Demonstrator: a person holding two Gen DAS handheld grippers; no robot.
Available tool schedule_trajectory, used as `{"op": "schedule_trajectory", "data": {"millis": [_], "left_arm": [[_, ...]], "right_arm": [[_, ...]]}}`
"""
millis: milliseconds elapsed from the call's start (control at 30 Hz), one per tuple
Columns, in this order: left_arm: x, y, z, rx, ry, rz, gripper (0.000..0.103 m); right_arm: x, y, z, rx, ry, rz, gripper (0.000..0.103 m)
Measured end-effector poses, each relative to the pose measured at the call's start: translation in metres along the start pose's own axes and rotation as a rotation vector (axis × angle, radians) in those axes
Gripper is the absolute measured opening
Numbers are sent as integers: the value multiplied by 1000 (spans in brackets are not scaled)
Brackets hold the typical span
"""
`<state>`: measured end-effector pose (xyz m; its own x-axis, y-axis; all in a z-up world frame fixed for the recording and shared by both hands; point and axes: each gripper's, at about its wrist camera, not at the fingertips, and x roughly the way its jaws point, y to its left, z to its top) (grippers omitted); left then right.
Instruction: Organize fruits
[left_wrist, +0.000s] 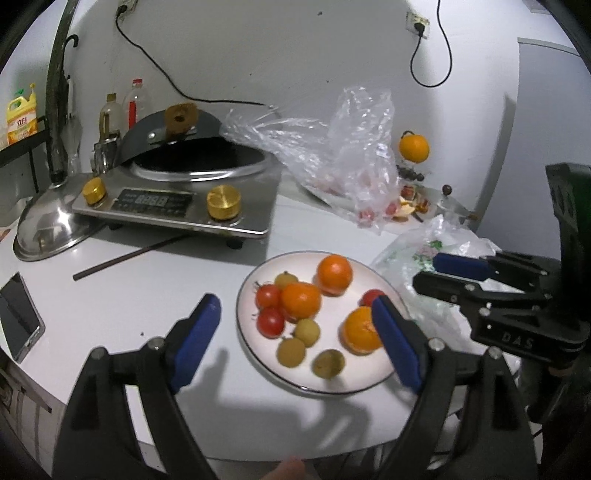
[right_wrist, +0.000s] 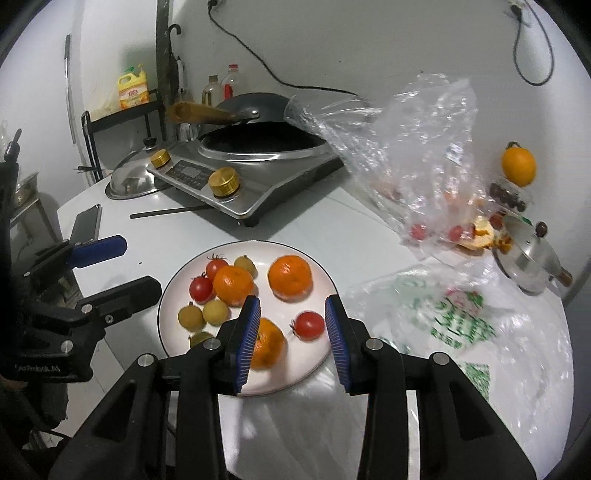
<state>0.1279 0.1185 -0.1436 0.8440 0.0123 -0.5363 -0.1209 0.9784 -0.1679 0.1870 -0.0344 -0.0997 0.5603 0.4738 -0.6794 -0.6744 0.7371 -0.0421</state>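
Both tongs apart, empty: right tongs (right_wrist: 291, 325) over the plate (right_wrist: 325, 275) on the desk, framing a cherry tomato (right_wrist: 309, 325); left tongs (left_wrist: 295, 339) at nine o'clock. Risk: round fruit rolling off, tomato crushed.

Bagged fruit (right_wrist: 456, 232) blurred, perhaps tomatoes.

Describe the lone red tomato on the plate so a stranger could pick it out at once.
Find the white plate in front of the induction cooker. Most fruit crowds its left half, where two tomatoes sit beside an orange. The lone tomato lies on the right side, lined up between the open fingers of the right gripper, red, smaller than the oranges, with bare plate around it.
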Motion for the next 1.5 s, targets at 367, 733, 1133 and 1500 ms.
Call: {"op": "schedule_trajectory", "data": {"millis": [367,733,1133,1500], "left_arm": [[-33,-39,-5,49,-40,-25,99],[-83,-71,8,84,-135,-41,101],[-137,-103,37,152,-263,-19,101],[-178,-118,77,182,-386,-22,101]], "right_arm": [[-53,-14,-23,45,-62,-58,39],[-124,-25,-35,105,-173,-149,53],[-197,-30,-31,138,-310,-246,59],[-250,-40,-14,155,-425,-314,87]]}}
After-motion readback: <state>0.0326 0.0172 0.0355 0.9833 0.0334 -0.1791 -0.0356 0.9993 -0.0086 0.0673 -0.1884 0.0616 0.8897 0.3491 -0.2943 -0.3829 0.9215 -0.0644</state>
